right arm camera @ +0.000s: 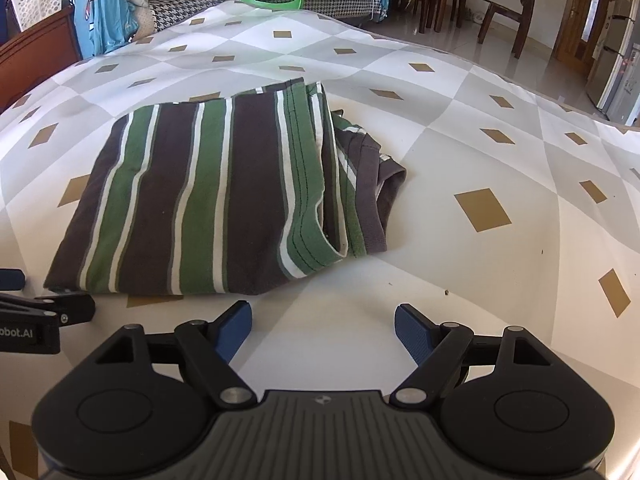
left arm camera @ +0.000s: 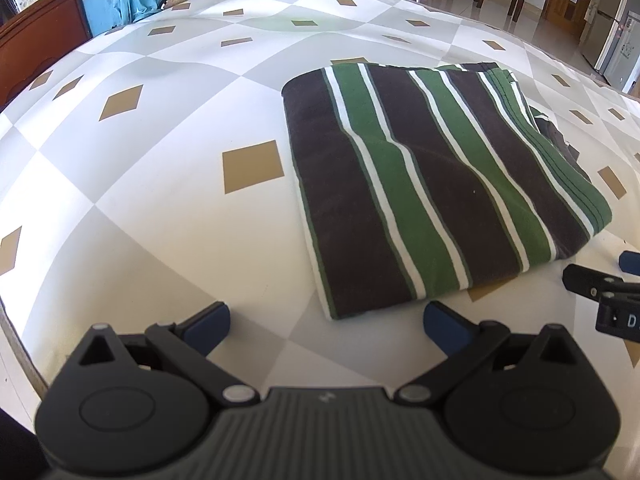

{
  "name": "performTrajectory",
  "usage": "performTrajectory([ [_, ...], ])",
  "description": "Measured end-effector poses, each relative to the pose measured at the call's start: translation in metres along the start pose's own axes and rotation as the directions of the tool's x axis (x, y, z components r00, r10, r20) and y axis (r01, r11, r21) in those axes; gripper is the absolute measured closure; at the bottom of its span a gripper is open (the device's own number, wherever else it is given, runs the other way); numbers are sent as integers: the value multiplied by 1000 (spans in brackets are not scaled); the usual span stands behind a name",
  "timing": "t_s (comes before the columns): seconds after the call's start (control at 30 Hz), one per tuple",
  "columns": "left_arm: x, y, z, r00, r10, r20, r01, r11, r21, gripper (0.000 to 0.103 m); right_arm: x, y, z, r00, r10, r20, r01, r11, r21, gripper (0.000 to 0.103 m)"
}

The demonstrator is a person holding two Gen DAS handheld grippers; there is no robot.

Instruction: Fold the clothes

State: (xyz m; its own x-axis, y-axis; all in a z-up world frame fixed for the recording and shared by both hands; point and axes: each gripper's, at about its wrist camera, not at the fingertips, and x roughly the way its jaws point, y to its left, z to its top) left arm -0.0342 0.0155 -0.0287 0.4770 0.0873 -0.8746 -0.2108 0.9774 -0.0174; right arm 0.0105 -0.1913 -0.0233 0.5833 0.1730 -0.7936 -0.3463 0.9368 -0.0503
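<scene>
Both my jaws stand spread and empty over the table [left arm camera: 160, 240]. Folded striped shirt [right arm camera: 208, 200] lies just beyond, far-right of my left gripper [left arm camera: 326, 328], far-left of my right gripper [right arm camera: 323, 330]; stripes run near-to-far.

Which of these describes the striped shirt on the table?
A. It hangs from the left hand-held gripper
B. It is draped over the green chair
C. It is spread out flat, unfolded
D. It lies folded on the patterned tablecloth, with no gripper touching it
D: the striped shirt lies folded on the tablecloth, and both the left hand-held gripper and the right hand-held gripper are open, short of it.
</scene>
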Motion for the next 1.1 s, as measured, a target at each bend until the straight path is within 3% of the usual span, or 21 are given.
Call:
performTrajectory([
  [0.3,-5,-1,5,1000,0,11,0,1000,-18,0,-23,-9,21,991,30,134,-44,993,106,24],
  [1.1,13,-10,32,999,-7,43,11,995,-98,0,26,-13,47,994,-24,109,0,976,216,24],
])
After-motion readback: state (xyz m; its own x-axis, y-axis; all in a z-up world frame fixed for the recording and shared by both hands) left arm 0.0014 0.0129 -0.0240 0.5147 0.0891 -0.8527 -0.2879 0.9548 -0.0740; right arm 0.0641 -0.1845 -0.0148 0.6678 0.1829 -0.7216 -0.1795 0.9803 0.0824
